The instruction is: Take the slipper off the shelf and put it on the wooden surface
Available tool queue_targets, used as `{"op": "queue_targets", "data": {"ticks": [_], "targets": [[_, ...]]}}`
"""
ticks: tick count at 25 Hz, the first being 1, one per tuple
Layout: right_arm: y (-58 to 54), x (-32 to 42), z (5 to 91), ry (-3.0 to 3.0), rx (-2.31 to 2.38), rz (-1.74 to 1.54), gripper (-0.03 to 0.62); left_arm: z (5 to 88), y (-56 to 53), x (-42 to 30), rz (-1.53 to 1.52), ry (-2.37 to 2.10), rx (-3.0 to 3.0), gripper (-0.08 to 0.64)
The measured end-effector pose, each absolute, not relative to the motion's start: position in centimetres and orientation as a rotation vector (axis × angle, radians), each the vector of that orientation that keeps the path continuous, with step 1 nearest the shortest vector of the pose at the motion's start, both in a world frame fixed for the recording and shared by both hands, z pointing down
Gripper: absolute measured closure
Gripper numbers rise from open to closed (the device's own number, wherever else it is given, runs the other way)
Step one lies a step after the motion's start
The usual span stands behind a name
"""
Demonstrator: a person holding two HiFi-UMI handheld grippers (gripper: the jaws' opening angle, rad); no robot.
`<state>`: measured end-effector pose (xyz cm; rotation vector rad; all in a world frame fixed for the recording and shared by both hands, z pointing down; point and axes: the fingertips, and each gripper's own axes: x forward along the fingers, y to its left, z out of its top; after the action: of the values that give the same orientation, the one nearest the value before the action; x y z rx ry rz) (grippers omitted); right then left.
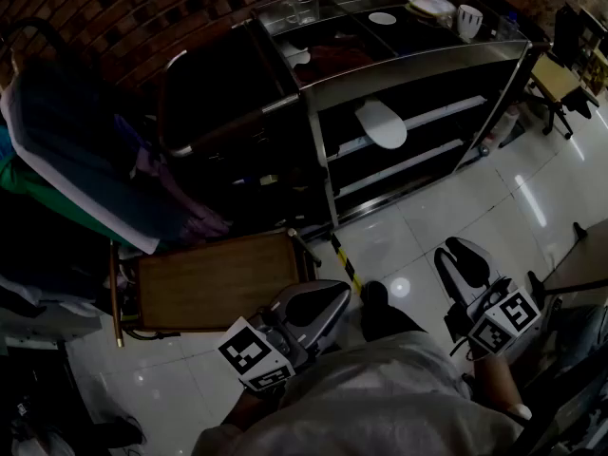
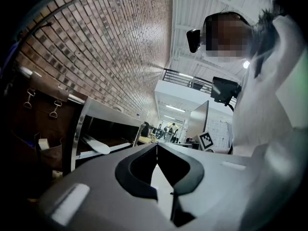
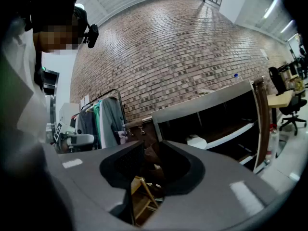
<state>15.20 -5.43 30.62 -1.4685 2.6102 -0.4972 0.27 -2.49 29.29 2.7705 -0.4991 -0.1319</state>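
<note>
A white slipper (image 1: 380, 122) lies on the middle shelf of a metal shelf unit (image 1: 408, 69), its toe sticking out past the shelf edge. It also shows small in the left gripper view as the slipper (image 2: 94, 146), and in the right gripper view as the slipper (image 3: 197, 141). The wooden surface (image 1: 218, 278) is a low tray-like table on the floor, left of the unit. My left gripper (image 1: 340, 293) hovers by the table's right end, jaws shut and empty (image 2: 157, 144). My right gripper (image 1: 454, 248) is held over the tiled floor, open and empty (image 3: 153, 146). Both are well short of the shelf.
A clothes rack with hanging garments (image 1: 85, 169) stands left of the shelf unit, above the wooden table. A yellow-and-black striped bar (image 1: 347, 259) lies on the floor between table and unit. Dishes and cups (image 1: 427, 8) crowd the unit's top. An office chair (image 1: 560, 84) stands far right.
</note>
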Motion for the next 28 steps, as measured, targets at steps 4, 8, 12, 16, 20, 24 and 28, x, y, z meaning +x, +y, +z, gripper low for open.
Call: {"op": "queue_targets", "data": {"ticks": [4,8,12,16,20,24,28], "targets": [[-10.2,18.3,31.6,2.710,-1.436,-0.486,0.486,29.5,-7.6,3.6,-0.125,-0.541,2.751,0.563],[-14.2,20.9,33.3,2.786,-1.369,-0.520,0.486,29.4,-11.3,6.6,-0.135,-0.587,2.747,0.563],[-18.1,22.6,35.9,2.810,-1.327,-0.609,0.457,30.9,-13.8,8.2,-0.118,-0.635,2.713,0.563],[-21.4,22.7,37.6,2.812,-1.305,-0.659,0.456,31.3,-15.6,7.8,-0.114,-0.686,2.699,0.563],[-25.9,23.2,40.2,2.720,-1.325,-0.813,0.474,31.9,-18.1,7.0,-0.096,-0.715,2.697,0.563],[-30.1,24.5,44.2,2.660,-1.415,-0.979,0.462,33.0,-20.4,6.4,-0.040,-0.704,2.684,0.563],[-33.2,25.1,47.5,2.574,-1.488,-1.133,0.458,32.9,-23.0,5.0,-0.037,-0.727,2.671,0.563]]}}
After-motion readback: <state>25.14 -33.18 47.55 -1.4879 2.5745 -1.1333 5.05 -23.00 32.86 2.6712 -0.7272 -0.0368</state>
